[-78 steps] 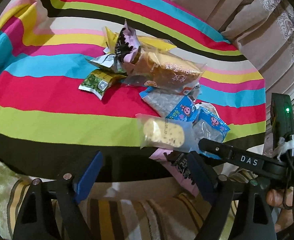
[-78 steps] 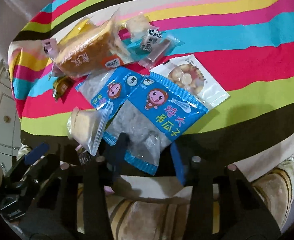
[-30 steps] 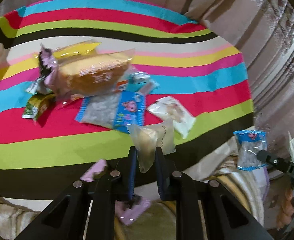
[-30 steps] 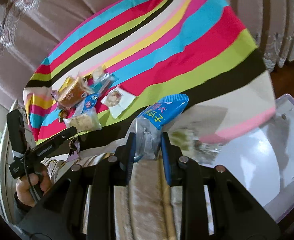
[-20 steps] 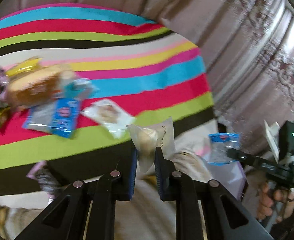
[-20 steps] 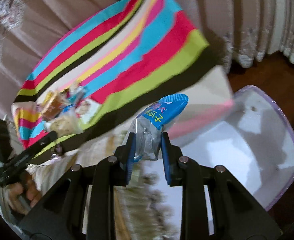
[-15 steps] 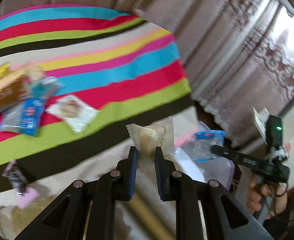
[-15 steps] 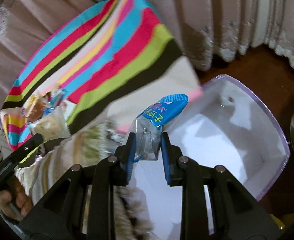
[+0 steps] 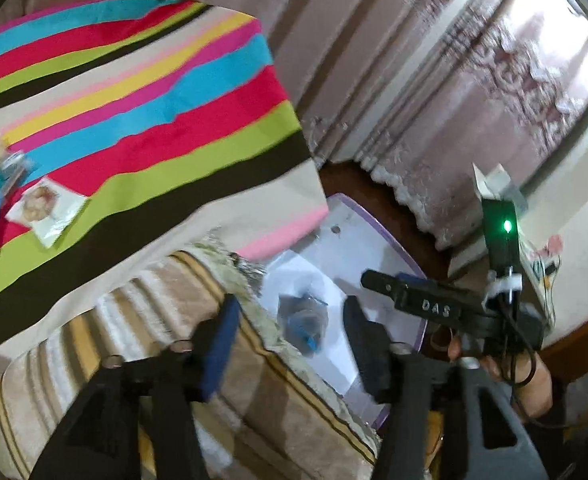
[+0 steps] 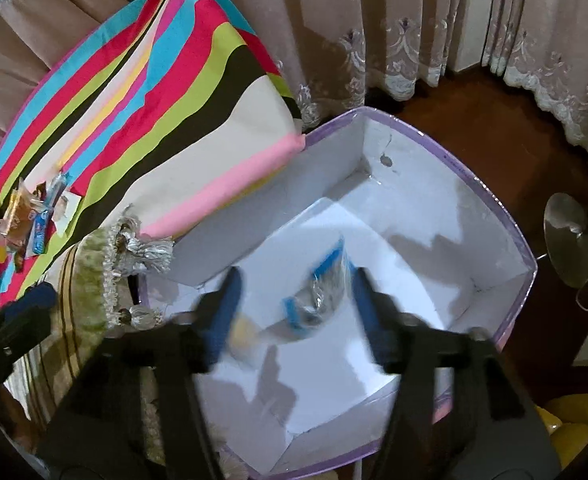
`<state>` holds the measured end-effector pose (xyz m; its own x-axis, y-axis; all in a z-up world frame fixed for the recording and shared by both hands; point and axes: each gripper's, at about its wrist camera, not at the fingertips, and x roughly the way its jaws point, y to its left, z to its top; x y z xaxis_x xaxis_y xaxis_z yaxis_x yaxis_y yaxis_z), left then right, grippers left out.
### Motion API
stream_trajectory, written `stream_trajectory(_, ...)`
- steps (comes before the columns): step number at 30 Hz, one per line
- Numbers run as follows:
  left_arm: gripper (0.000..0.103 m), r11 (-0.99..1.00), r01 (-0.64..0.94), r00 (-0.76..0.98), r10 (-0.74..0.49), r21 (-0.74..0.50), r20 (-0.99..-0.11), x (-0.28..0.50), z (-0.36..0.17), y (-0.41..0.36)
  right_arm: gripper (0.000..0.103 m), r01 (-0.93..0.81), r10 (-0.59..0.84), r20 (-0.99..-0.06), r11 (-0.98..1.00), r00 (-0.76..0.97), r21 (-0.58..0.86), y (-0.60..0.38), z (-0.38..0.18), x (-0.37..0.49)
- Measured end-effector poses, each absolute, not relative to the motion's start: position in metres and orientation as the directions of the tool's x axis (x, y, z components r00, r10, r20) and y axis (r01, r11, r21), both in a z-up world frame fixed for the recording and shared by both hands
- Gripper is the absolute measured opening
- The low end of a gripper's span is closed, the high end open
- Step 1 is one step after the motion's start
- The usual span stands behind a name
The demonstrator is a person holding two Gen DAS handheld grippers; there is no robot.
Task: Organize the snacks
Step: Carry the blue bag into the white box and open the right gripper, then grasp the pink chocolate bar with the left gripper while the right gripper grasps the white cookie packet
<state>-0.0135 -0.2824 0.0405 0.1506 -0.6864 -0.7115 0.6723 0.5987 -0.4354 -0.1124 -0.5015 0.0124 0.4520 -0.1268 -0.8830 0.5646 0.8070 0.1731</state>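
A white box with a purple rim (image 10: 506,216) stands on the floor beside the striped cloth (image 10: 197,92); it also shows in the left wrist view (image 9: 386,236). My right gripper (image 10: 294,304) is open above the box, and the blue snack packet (image 10: 322,292) lies blurred inside it below the fingers. A pale cake packet (image 10: 243,336) shows blurred by the left finger. My left gripper (image 9: 289,336) is open and empty over the box edge; the blue packet (image 9: 304,318) shows between its fingers, in the box. The right gripper (image 9: 378,280) appears at right in the left wrist view.
Several snack packets (image 10: 37,216) remain on the striped cloth, among them a white one (image 9: 45,210). A striped beige cushion with tassels (image 9: 229,392) lies between cloth and box. Curtains (image 10: 414,20) hang behind. A metal lamp base (image 10: 570,236) stands on the dark floor at right.
Both grippers swung from the cloth over to the box and opened. The blue packet and the cake packet have left the fingers and are in the box.
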Motion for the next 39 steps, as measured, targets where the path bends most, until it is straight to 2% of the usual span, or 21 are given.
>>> stream_trajectory(5,0.059,0.700,0.564,0.248,-0.650,-0.439,-0.718,0.003,0.040,-0.237,0.066,0.533,-0.112,-0.881,0.828,0.460,0.173,-0.489,0.014,-0.105)
stream_trajectory(9,0.059,0.800,0.419,0.355,-0.580,-0.429,-0.733,0.019,0.038,-0.185,0.066,0.492,-0.112,-0.870,0.856,0.481,0.162,-0.471,0.019,-0.094)
stream_trajectory(13,0.059,0.879,0.224,0.424,-0.477,-0.421,-0.770,0.034,0.030,-0.128,0.075,0.429,-0.118,-0.848,0.893,0.517,0.137,-0.448,0.029,-0.080)
stream_trajectory(17,0.059,0.897,0.070,0.441,-0.420,-0.436,-0.793,0.048,0.017,-0.090,0.078,0.358,-0.113,-0.831,0.927,0.545,0.109,-0.421,0.037,-0.063)
stream_trajectory(21,0.059,0.897,-0.011,0.410,-0.400,-0.443,-0.820,0.061,0.000,-0.071,0.080,0.284,-0.090,-0.811,0.954,0.578,0.097,-0.395,0.046,-0.043)
stream_trajectory(23,0.059,0.900,-0.024,0.396,-0.391,-0.435,-0.831,0.067,-0.006,-0.072,0.085,0.244,-0.078,-0.801,0.966,0.594,0.087,-0.381,0.049,-0.033)
stream_trajectory(30,0.059,0.940,-0.033,0.327,-0.312,-0.341,-0.892,0.096,-0.026,-0.086,0.087,0.122,-0.060,-0.798,0.992,0.599,0.017,-0.338,0.049,0.011)
stream_trajectory(32,0.056,0.950,-0.010,0.329,-0.291,-0.312,-0.898,0.100,-0.027,-0.091,0.087,0.092,-0.059,-0.802,0.996,0.594,-0.005,-0.328,0.047,0.024)
stream_trajectory(33,0.051,0.953,0.000,0.330,-0.285,-0.301,-0.900,0.102,-0.027,-0.091,0.087,0.073,-0.058,-0.806,0.997,0.590,-0.018,-0.321,0.044,0.031)
stream_trajectory(34,0.036,0.958,0.016,0.332,-0.275,-0.287,-0.902,0.104,-0.027,-0.093,0.087,0.053,-0.058,-0.811,0.998,0.583,-0.033,-0.315,0.042,0.037)
stream_trajectory(36,0.025,0.963,0.034,0.336,-0.263,-0.268,-0.904,0.105,-0.028,-0.095,0.087,0.009,-0.063,-0.818,0.997,0.572,-0.070,-0.302,0.038,0.051)
stream_trajectory(39,0.022,0.963,0.047,0.349,-0.264,-0.264,-0.899,0.108,-0.027,-0.095,0.087,-0.030,-0.079,-0.835,0.993,0.544,-0.113,-0.288,0.028,0.072)
